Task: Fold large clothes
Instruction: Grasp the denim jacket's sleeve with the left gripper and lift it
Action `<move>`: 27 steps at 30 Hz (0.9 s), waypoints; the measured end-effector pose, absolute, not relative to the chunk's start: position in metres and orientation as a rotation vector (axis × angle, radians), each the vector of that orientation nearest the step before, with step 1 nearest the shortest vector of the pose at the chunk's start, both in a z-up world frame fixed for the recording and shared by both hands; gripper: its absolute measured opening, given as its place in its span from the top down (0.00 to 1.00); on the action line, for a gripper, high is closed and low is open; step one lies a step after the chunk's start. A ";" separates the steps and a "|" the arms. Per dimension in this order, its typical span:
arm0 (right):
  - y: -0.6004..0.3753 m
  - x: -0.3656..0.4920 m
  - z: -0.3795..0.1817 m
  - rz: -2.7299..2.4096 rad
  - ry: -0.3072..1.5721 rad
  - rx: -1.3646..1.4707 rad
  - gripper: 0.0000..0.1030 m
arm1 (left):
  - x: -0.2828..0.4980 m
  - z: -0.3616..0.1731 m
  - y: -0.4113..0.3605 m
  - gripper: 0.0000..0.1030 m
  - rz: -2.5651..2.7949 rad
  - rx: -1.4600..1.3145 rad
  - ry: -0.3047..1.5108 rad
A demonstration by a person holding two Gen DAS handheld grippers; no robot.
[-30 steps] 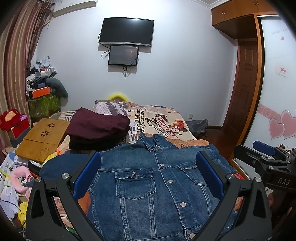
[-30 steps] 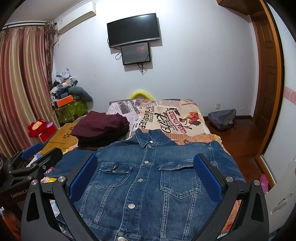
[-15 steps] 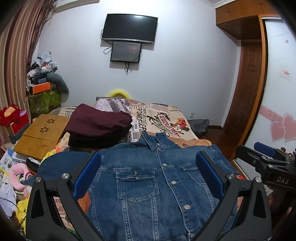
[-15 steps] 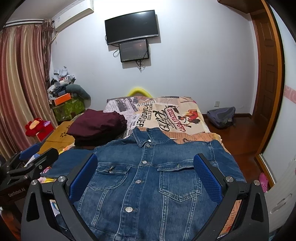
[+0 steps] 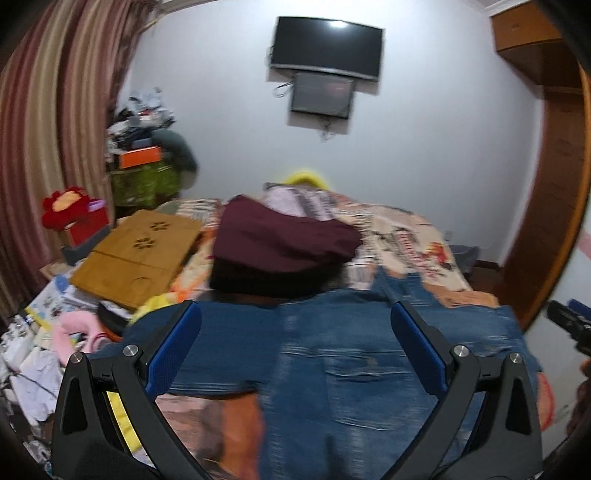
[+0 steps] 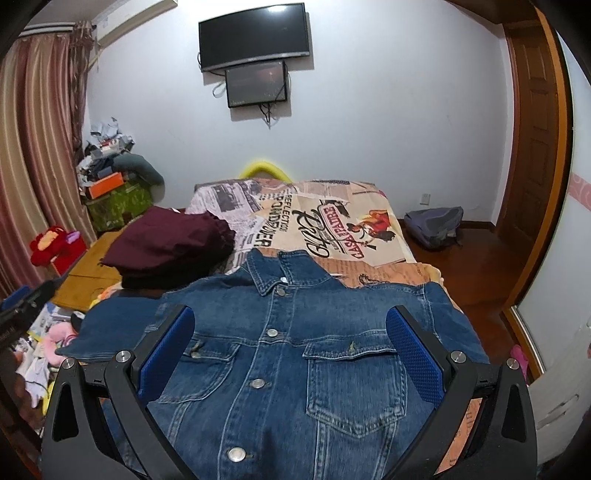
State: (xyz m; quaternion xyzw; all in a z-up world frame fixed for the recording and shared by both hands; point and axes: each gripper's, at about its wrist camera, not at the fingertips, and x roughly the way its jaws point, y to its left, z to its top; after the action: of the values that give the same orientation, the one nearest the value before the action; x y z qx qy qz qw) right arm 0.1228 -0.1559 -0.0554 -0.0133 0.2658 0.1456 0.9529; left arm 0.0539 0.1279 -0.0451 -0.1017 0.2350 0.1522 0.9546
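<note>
Denim jacket (image 6: 295, 354) flat on bed (image 6: 354, 229), buttoned front up. Left gripper (image 5: 295, 347) and right gripper (image 6: 290, 347) jaws spread wide, empty, above jacket.

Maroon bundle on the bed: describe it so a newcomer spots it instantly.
Start at the bed with the newspaper-print cover under the wall TV. On its left side, just beyond the spread denim jacket's collar, sits the maroon bundle. It is the only plain dark-red, heaped cloth there.
</note>
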 end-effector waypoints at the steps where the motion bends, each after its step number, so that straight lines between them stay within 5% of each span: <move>1: -0.155 0.127 -0.058 0.290 0.550 -0.032 0.00 | 0.054 -0.048 0.139 0.00 0.331 -0.207 0.489; 18: -0.137 0.178 -0.106 0.265 0.776 -0.025 0.00 | 0.038 -0.181 0.344 0.01 0.565 -0.655 0.692; 27: -0.128 0.184 -0.111 0.265 0.799 -0.032 0.00 | 0.032 -0.257 0.390 0.22 0.390 -1.146 0.759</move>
State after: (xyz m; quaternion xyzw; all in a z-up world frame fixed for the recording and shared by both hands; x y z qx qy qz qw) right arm 0.1841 -0.1284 -0.1106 -0.0154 0.3879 0.1285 0.9126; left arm 0.0315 0.3896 -0.2568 -0.5254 0.3480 0.1788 0.7556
